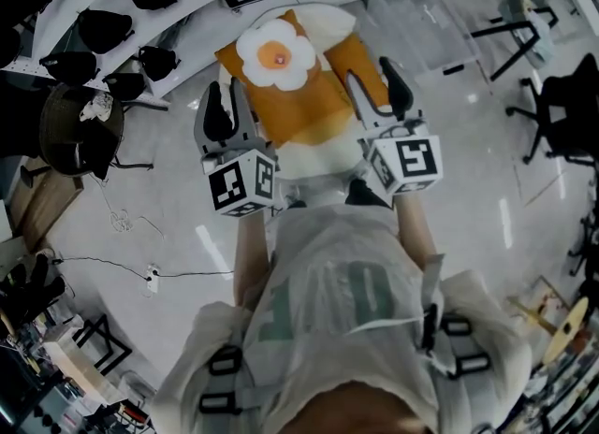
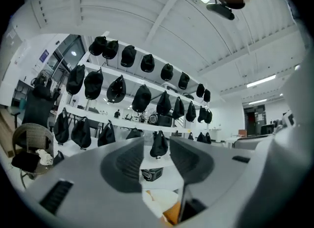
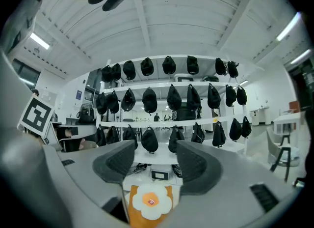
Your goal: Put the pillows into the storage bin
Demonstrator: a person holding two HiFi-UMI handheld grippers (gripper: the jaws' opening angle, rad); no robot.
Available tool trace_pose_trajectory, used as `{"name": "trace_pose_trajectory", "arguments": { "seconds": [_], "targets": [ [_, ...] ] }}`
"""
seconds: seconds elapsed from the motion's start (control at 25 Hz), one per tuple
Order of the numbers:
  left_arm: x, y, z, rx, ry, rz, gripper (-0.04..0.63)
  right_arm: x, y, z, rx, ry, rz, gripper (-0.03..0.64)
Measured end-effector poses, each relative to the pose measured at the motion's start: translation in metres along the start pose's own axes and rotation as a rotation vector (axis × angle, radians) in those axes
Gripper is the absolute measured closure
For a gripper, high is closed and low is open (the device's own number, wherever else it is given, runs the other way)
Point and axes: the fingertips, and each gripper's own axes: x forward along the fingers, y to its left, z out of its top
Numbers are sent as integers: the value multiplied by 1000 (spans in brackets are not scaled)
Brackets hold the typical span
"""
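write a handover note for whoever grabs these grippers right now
Left gripper: open, empty, beside the pillow's left edge.
Right gripper: open, empty, beside its right edge.
Orange flower pillow lies between them on a cream padded thing; whether that is another pillow or the bin, cannot tell.
Done: unclear; nothing is held.
Left: check the pillow is truly stowed.

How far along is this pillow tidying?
Seemingly done: the orange flower pillow lies on a cream rounded thing, bin or another pillow, I cannot tell. In hand: nothing; the left gripper and right gripper flank the pillow, jaws apart and empty. Left: no other loose pillow shows, so possibly little remains.
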Motion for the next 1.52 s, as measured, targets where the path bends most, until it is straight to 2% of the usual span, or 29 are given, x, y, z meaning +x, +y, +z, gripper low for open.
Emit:
{"name": "trace_pose_trajectory", "arguments": {
  "seconds": [0.04,0.16,0.44,0.56,0.64,0.72,0.8,0.96,1.08,1.2,1.28,1.36,1.52],
  "targets": [
    [0,-1,0,-20,-7,-15,424,1,-1,-1,21,-3,-6,344],
    [-1,4,4,-89,-39,-27,349,5,-3,-3,96,-11,-16,299],
    [2,24,-14,-206,4,0,342,15,-5,-7,160,-1,6,295],
    [24,39,-42,-335,36,8,342,41,-7,-12,202,3,43,295],
    [39,47,-75,-423,67,22,342,59,-10,-32,292,21,68,296],
    [56,57,-119,-479,113,58,342,84,-15,-67,363,60,95,296],
    [82,74,-171,-513,159,95,342,118,-21,-111,385,102,115,296],
    [124,104,-294,-532,278,166,342,177,-38,-218,373,197,117,298],
    [148,120,-380,-583,350,221,342,210,-54,-295,362,257,98,298],
    [165,134,-448,-586,423,269,342,242,-65,-366,427,326,92,298],
    [171,138,-483,-561,492,276,342,263,-62,-417,480,406,103,298],
    [168,139,-507,-562,533,283,342,273,-55,-467,486,509,100,298],
    [168,152,-536,-616,537,308,328,278,-57,-539,518,646,45,298]
  ]
}}
